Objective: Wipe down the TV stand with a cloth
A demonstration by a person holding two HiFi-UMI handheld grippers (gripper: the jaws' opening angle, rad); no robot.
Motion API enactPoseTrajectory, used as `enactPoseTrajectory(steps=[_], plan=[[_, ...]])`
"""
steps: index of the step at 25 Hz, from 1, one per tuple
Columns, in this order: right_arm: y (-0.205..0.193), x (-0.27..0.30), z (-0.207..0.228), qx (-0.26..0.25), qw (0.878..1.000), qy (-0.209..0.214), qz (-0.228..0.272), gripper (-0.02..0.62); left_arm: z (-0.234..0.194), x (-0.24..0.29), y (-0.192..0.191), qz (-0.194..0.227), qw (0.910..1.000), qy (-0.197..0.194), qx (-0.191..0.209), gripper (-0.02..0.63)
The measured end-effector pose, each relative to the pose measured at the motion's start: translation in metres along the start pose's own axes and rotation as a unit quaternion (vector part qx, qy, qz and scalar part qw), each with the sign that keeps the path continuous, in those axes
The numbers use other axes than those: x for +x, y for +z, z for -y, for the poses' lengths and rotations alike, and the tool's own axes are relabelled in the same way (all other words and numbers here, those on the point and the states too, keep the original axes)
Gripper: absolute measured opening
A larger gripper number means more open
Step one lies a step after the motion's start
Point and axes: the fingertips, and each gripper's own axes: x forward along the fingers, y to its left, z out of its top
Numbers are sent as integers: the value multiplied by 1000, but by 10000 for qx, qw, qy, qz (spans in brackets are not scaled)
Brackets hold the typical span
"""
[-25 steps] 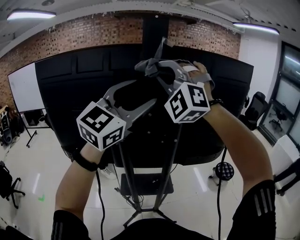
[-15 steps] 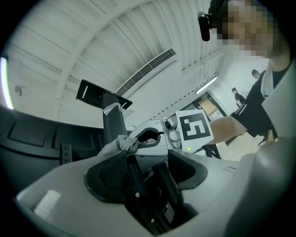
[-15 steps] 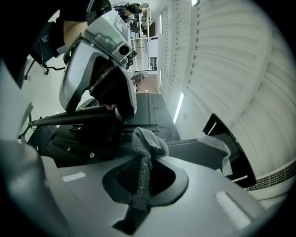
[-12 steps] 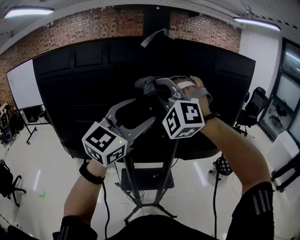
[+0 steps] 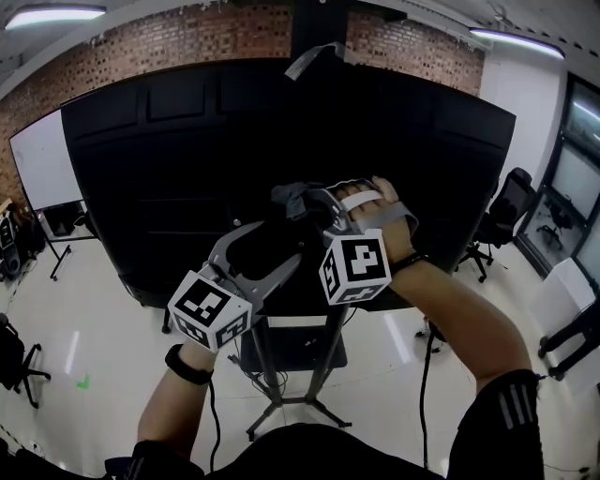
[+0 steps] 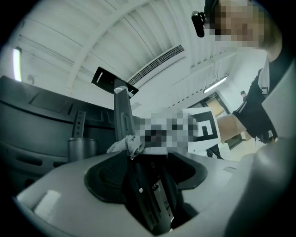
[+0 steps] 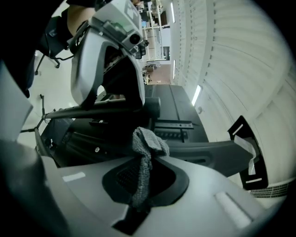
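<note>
Grey cloth [image 5: 292, 198] before black panel [image 5: 141, 187]; stand [image 5: 265, 370] below

Bright ceiling strip lights [image 5: 52, 13] glare on the pale floor [image 5: 56, 309], while strong fisheye distortion bends every edge.

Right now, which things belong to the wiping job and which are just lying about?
Job: cloth, held in the right tongs; TV stand.
Lying about: whiteboard; chair.
</note>
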Motion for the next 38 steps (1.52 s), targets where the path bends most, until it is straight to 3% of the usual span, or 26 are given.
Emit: enactPoseTrajectory(steps=[6, 11, 20, 25, 38], plan=[[0, 0, -14, -597, 9972, -284, -344, 17, 6, -7, -32, -182, 9996, -1, -235, 301], [9, 2, -25, -753, 9959, -51, -493, 17, 10, -10, -51, -245, 9987, -35, -454, 301], [12, 12, -89, -693, 9951, 335, -626, 17, 18, -17, -89, -504, 9963, -53, -687, 301], [24, 13, -110, -272, 9978, 314, -509, 15, 24, -21, -113, -648, 9935, -106, -929, 301], [16, 27, -214, -359, 9886, 1145, -907, 15, 33, -42, -153, -921, 9868, -247, -1308, 302]])
